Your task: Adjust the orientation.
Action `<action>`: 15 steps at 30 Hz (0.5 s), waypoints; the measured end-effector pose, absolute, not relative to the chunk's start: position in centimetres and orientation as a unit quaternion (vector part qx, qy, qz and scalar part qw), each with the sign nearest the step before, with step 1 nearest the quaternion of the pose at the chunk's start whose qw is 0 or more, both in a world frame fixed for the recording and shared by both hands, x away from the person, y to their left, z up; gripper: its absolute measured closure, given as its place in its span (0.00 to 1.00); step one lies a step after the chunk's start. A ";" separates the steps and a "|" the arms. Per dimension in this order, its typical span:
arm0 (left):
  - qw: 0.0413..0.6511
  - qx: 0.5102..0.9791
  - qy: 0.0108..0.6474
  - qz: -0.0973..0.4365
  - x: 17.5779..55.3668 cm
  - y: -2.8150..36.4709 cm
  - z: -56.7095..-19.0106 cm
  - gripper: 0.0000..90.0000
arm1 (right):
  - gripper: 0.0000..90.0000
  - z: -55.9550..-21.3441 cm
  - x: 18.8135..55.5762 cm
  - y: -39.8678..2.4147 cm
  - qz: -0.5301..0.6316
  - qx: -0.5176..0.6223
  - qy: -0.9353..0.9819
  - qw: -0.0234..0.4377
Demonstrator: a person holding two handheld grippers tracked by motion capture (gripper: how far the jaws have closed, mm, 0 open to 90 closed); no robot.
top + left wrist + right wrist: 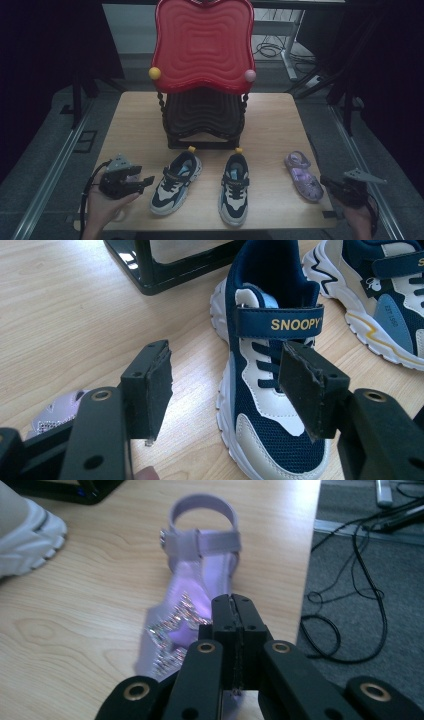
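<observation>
Three shoes: lay in a row on the desk (135, 110) in front of a rack (202, 122).
Rack: black frame at mid-desk, carrying a red tray (202, 45) tilted up on top, with a yellow ball (154, 73) and a pink ball (250, 75) at the tray's lower corners.
Left sneaker (176, 182): navy and white, toe toward the person, angled slightly; its strap read "SNOOPY" in the left gripper view.
Right sneaker (234, 188): same pattern, just beside the first, apart from it.
Sandal (303, 175): purple with a glittery star, near the desk's right edge, heel loop toward the rack, well apart from the sneakers.
In the way: nothing lay between the left gripper and the left sneaker, or between the right gripper and the sandal.
Left gripper (145, 182): held at the desk's left front, jaws wide apart, pointing at the left sneaker (270, 390); nothing between them, nothing touched.
Right gripper (233, 607): at the desk's right front corner, jaws pressed fully together, empty, hanging just above the sandal's (195, 580) toe end; contact could not be told.
Floor: cables (360, 580) lay beside the desk's right edge.
</observation>
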State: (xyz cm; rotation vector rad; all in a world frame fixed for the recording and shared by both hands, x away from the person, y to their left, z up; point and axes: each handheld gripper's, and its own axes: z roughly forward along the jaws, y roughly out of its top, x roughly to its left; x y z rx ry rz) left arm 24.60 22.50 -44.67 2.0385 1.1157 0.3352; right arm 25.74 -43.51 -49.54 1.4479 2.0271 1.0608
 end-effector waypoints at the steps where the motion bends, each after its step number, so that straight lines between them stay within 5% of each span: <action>1: 0.387 0.800 0.439 0.132 24.6 22.5 -44.7 0.42 | 1.00 -49.7 25.8 -43.6 0.380 0.523 0.732 0.215; 15: 0.383 0.802 0.439 0.129 24.6 22.5 -44.9 0.42 | 1.00 -50.5 25.9 -43.4 0.367 0.526 0.741 0.199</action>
